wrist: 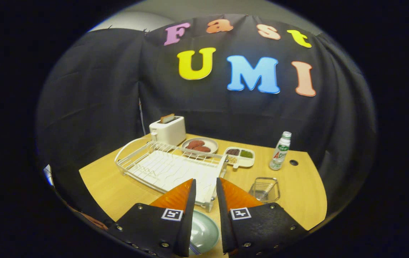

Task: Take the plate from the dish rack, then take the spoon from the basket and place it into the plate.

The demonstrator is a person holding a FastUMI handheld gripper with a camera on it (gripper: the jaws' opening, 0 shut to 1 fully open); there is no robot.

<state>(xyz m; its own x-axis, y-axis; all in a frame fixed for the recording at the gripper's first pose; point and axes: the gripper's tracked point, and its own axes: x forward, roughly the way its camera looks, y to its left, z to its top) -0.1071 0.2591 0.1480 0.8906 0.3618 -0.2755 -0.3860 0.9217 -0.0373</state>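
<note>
Pale green ceramic shows in the gap between the fingers: the plate (204, 233) lies flat on the wooden table (297, 193), on the near side of the dish rack (168, 168), right under the gripper (206, 186). The jaws stand a little apart with nothing between their tips; they hang above the plate and press on nothing. Something striped peeks out at the plate's near rim, too hidden to name.

With the plate already out of the rack, the step in hand looks like going for the spoon. Taking the dish rack as the landmark, a small clear basket (264, 189) stands just off its right-hand near corner, close beside the right finger. Whether a spoon lies inside I cannot tell; the wall is see-through and its contents do not read.

Beyond the rack's far edge sit a round dish of brownish patties (200, 145) and a divided tray (241, 156) with dark and green fillings; a white toaster (168, 130) with a slice sticking up stands at the rack's far left corner. A bottle (280, 150) stands well right of the rack, past the basket.

To do it well, I would swing the gripper right and over the basket, open wider, come down along the spoon's handle rather than across the basket wall, close firmly on the handle, lift straight up clear of the rim, and only then carry it back to the plate.
</note>
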